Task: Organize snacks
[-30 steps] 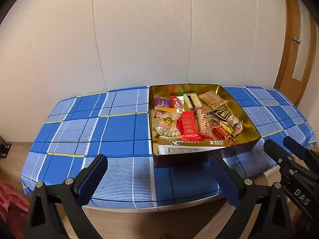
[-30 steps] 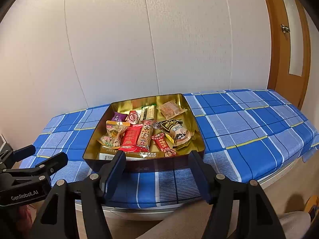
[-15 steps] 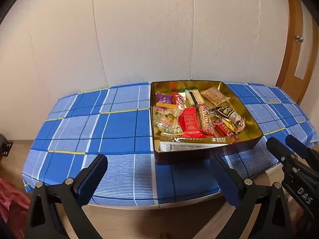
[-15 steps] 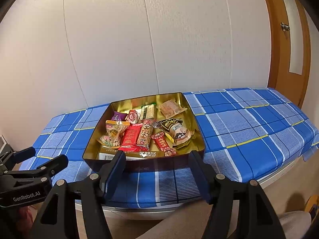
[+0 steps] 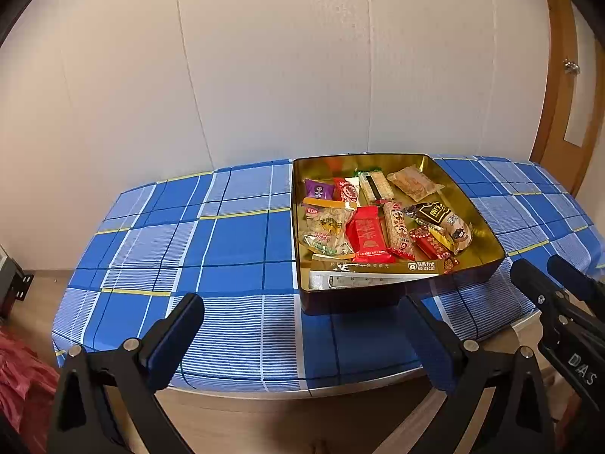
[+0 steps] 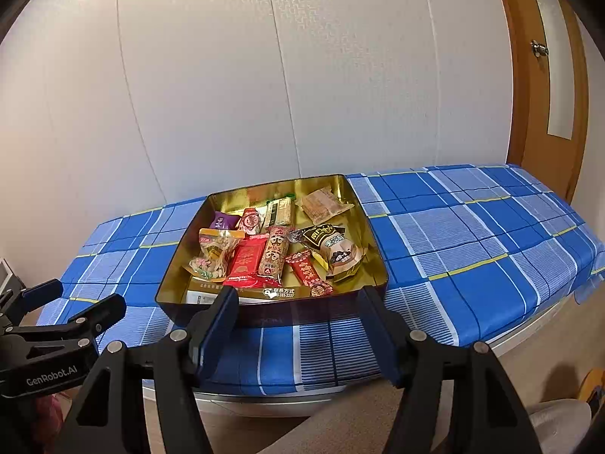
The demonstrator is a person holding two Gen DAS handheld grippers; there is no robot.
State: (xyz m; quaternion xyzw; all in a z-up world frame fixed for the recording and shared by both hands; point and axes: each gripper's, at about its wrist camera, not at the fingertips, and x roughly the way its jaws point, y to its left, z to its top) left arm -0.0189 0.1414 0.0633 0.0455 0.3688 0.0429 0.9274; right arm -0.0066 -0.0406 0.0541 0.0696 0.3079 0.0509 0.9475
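So there's a gold tin [image 5: 472,204] sitting on the worktop [image 5: 234,234], which has a blue checked cloth over it and is pushed up against a white wall [image 5: 264,56]. The tin is dark on the outside and shiny gold inside, and the snacks are all piled loosely in it. You can make out a purple packet [image 5: 318,189] at the back left, a clear bag of mixed crackers [image 5: 327,229] with an orange top in front of it, a red packet [image 5: 366,234] in the middle, a long bar [image 5: 397,229] right beside that, and a black-labelled packet [image 5: 440,213] over on the right. A tan wrapped biscuit [image 5: 414,182] lies toward the back right corner.

The left gripper [image 5: 306,336] hangs in front of the near edge of the worktop, fingers wide apart, holding nothing. The right gripper [image 6: 298,333] is just in front of the tin's near wall, also spread apart and empty. A wooden door [image 6: 544,75] stands off to the right.
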